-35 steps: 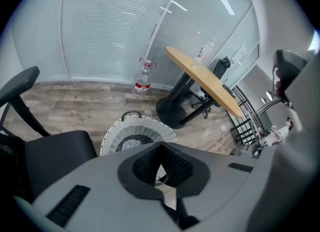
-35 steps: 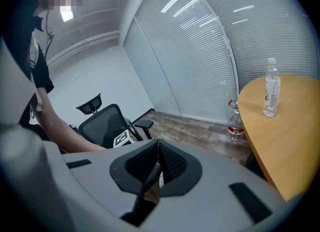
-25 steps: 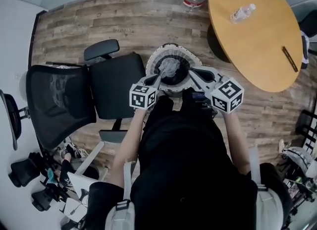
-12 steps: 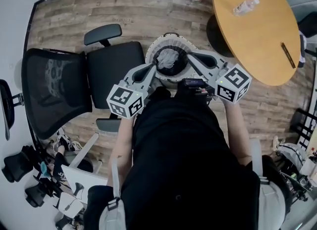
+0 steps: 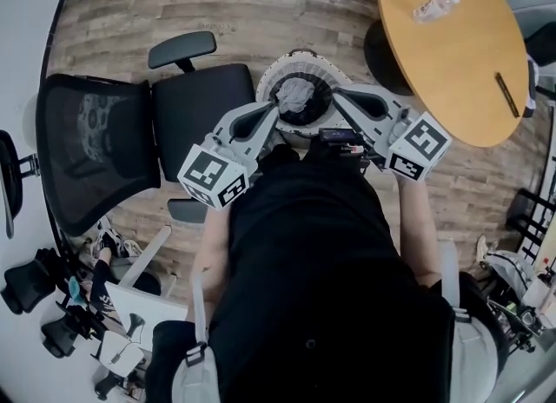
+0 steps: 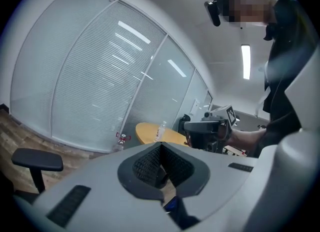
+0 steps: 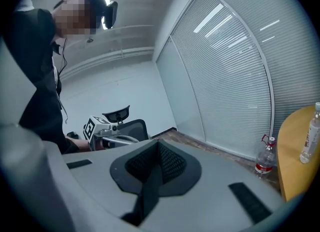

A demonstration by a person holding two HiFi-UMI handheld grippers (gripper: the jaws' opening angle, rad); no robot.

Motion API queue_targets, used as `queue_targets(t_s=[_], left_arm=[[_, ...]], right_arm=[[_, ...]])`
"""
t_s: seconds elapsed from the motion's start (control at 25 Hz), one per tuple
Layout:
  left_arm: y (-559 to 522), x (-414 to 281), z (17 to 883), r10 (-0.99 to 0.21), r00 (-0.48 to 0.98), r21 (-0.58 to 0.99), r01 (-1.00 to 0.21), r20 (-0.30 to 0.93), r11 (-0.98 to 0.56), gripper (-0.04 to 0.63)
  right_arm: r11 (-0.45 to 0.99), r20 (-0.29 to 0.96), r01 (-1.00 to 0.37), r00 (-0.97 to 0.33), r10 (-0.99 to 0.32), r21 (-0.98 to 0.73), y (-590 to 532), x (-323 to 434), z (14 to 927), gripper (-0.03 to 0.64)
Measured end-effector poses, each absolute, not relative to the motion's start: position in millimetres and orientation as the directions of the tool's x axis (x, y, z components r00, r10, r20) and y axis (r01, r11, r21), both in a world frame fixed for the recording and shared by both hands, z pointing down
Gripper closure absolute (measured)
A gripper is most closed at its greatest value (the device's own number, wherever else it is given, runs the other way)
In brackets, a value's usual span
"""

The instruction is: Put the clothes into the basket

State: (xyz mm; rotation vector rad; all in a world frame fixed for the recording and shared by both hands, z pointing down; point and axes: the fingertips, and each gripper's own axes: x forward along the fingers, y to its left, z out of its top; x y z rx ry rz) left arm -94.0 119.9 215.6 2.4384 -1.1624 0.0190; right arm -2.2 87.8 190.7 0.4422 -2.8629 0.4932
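Right between the tips of the left claw point(image 5: 273, 112) and right claw point(image 5: 337, 96), lower down, sits the basket point(image 5: 300, 64) with a grey garment point(image 5: 296, 95) bunched in its dark middle; both claws are shut tight on nothing. Looks like the drop is done, so I'd back both straight off the rim without snagging cloth or nudging the basket; garment's a crumpled wad, no long axis or heading I can make out.

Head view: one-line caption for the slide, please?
Left gripper and right gripper, both shut and empty, flank the white basket holding a grey garment.
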Motion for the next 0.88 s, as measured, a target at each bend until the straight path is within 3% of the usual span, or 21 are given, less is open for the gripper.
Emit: queue_targets(t_s=[0.88], left_arm=[[117.1,-82.0,220.5,-0.716,0.666,0.377,-0.731,0.212,-0.569,0.584]], right_arm=[[0.900,0.247,-0.347,-0.926,-0.284,-0.265,83.6,9.3,188.7,0.600]])
